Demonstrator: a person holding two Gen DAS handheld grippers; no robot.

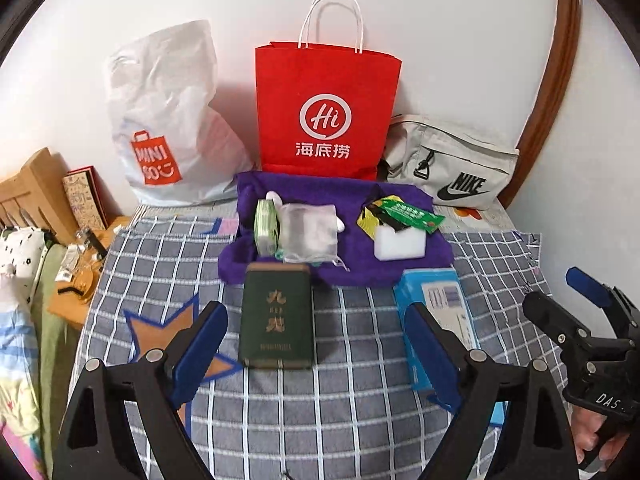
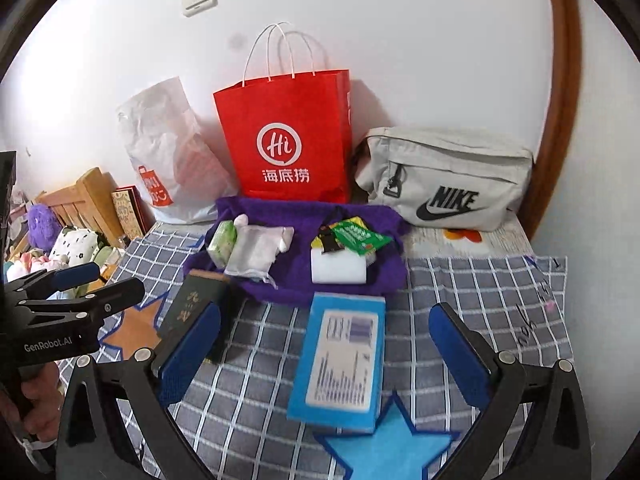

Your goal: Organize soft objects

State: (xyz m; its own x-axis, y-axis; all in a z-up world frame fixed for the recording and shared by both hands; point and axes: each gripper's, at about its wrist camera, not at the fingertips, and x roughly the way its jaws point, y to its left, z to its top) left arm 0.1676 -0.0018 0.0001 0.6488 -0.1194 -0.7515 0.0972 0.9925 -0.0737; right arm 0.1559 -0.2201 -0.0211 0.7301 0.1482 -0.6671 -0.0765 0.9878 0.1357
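- The left hand-held gripper [image 1: 316,344] is hanging released, its blue pads spread wide with nothing pressed between them; the green booklet [image 1: 277,316] is lying on the checked cloth [image 1: 320,420] in the gap between the pads, untouched
- The right hand-held gripper [image 2: 324,344] is likewise standing released and empty, with the blue box [image 2: 340,360] lying flat on the cloth between its pads, clear of both
- The soft things are sitting on the purple towel [image 1: 400,272], which is lying at twelve o'clock from both grippers, beyond the booklet and the box and just in front of the red paper bag [image 1: 326,108]
- On the towel, the green tissue pack [image 1: 266,226] and the clear pouch [image 1: 308,232] are resting at about eleven o'clock from the left gripper; the white sponge [image 2: 339,270], with green packets [image 2: 356,236] lying on it, is at twelve o'clock from the right gripper
- Judging by this, the left hand is nearer the tissue pack and pouch, the right hand nearer the sponge
- The towel's long axis is running from nine to three o'clock, across both grippers' line of reach, so either hand is likely needing to pass over the hard item before it
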